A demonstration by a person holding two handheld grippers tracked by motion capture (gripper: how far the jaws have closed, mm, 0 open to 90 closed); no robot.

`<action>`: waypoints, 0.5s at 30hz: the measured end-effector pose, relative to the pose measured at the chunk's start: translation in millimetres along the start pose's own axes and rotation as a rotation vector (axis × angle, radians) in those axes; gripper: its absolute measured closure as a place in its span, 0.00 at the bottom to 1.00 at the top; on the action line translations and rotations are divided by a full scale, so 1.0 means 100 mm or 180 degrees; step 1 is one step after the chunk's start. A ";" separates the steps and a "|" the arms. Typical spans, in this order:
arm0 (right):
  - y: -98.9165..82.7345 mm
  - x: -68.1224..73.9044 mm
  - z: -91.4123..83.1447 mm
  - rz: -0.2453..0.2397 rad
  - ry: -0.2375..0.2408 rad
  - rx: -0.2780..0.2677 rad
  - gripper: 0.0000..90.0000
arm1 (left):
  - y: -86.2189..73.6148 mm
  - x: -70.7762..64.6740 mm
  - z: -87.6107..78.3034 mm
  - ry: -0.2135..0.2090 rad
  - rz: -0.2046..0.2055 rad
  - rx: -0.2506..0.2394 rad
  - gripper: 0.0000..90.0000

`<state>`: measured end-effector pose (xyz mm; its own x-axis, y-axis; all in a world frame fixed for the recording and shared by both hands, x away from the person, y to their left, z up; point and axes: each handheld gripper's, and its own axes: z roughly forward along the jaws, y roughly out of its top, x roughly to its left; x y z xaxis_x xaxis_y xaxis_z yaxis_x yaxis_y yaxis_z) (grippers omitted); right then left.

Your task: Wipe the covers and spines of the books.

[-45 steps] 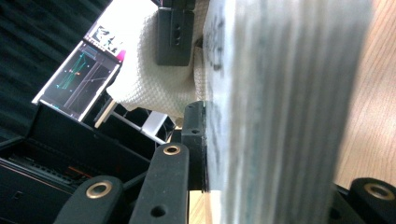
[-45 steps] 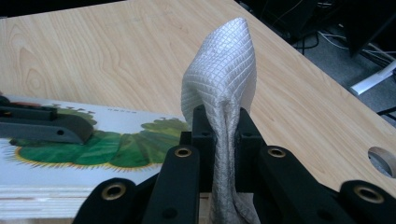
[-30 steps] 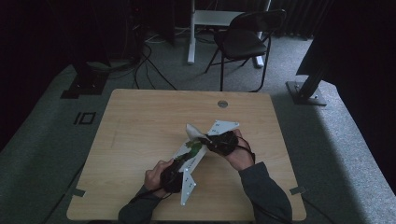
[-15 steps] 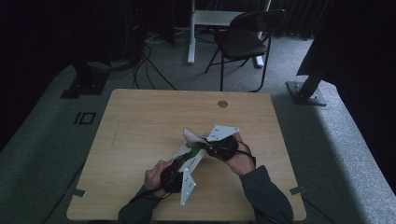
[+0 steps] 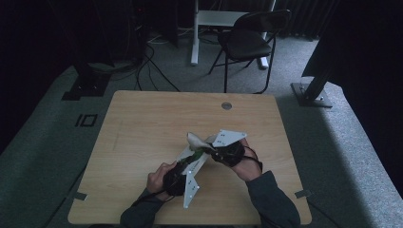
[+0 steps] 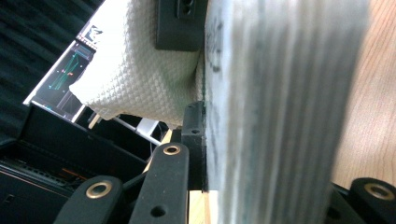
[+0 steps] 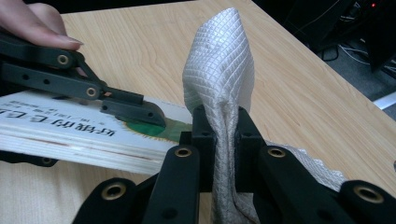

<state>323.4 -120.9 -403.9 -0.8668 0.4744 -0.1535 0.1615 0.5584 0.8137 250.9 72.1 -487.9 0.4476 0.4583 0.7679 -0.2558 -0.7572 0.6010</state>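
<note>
— What does the right gripper (image 7: 219, 140) hold?
— A white cloth (image 7: 219, 79). Its jaws pinch it tight, just above the surface (image 5: 142, 123).
— And the left gripper (image 5: 183, 166)?
— Its jaws squeeze a book (image 7: 70, 135), right beside the cloth.

Both tongs, left (image 5: 192, 156) and right (image 5: 209, 151), are matt black linkages whose flat bars are pinned with brass-ringed rivets and end in blocky black pads. Behind each sits a pale grey three-cornered plate dotted with small dark screws. Behind the plates, dark grey-blue sleeves (image 5: 272, 202) cover the forearms.
</note>
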 end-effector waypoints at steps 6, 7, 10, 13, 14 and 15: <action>0.00 0.02 -0.05 -0.0033 0.0026 -0.0077 0.92 | -0.01 0.00 0.00 0.0016 -0.0020 -0.0001 0.86; 0.01 0.04 -0.06 -0.0056 0.0044 -0.0100 0.92 | -0.01 0.01 0.00 0.0019 -0.0029 0.0001 0.86; 0.01 0.05 -0.08 -0.0074 0.0071 -0.0128 0.92 | -0.02 0.01 0.00 0.0022 -0.0029 0.0016 0.86; 0.03 0.07 -0.11 -0.0098 0.0118 -0.0162 0.92 | -0.02 0.01 0.00 0.0038 -0.0025 0.0022 0.86; 0.04 0.08 -0.11 -0.0097 0.0143 -0.0176 0.92 | -0.02 0.01 0.00 0.0038 -0.0025 0.0022 0.86; 0.04 0.09 -0.12 -0.0096 0.0170 -0.0188 0.92 | -0.02 0.01 0.00 0.0044 -0.0035 0.0020 0.86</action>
<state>311.1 -122.6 -395.3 -0.8950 0.4201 -0.1497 0.1081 0.5300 0.8411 252.0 73.9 -488.4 0.4385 0.4728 0.7643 -0.2455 -0.7550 0.6080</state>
